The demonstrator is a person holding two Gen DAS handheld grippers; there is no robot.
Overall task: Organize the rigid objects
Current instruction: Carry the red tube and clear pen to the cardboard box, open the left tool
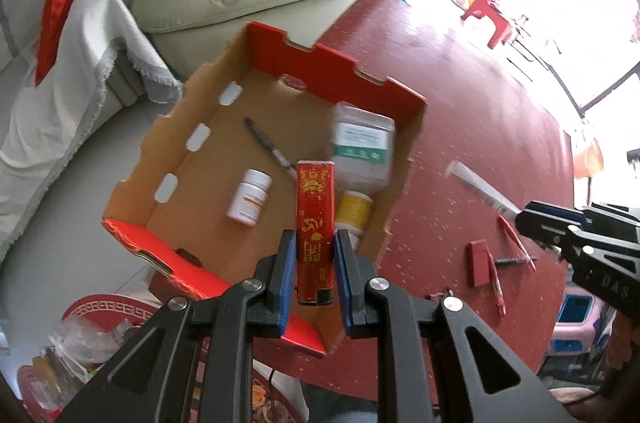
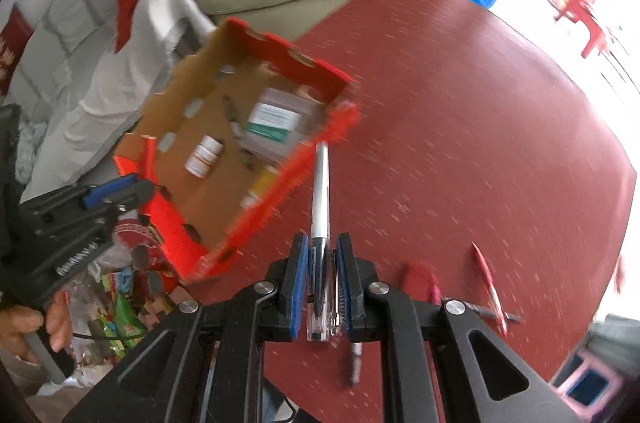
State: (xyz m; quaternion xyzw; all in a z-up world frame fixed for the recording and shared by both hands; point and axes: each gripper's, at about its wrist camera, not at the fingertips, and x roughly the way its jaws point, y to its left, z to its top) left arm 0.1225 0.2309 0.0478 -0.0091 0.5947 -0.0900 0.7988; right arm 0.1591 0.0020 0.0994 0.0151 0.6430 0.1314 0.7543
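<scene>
Red box (image 1: 315,223) in left tool (image 1: 315,277); pen (image 2: 320,219) in right tool (image 2: 322,287)

**What I hold and what lies in the box**

My left gripper (image 1: 313,261) clamps a tall red box with gold print (image 1: 314,223), upright above the near side of the cardboard tray (image 1: 276,45). My right gripper (image 2: 322,275) pinches a clear pen with a silver cap (image 2: 321,203), pointing away. Inside the tray lie a white pill bottle (image 1: 249,197), a dark pen (image 1: 267,145), a green-labelled white carton (image 1: 360,147) and a yellow-capped bottle (image 1: 353,211). Red pens (image 1: 516,237) lie on the red table, right.
</scene>
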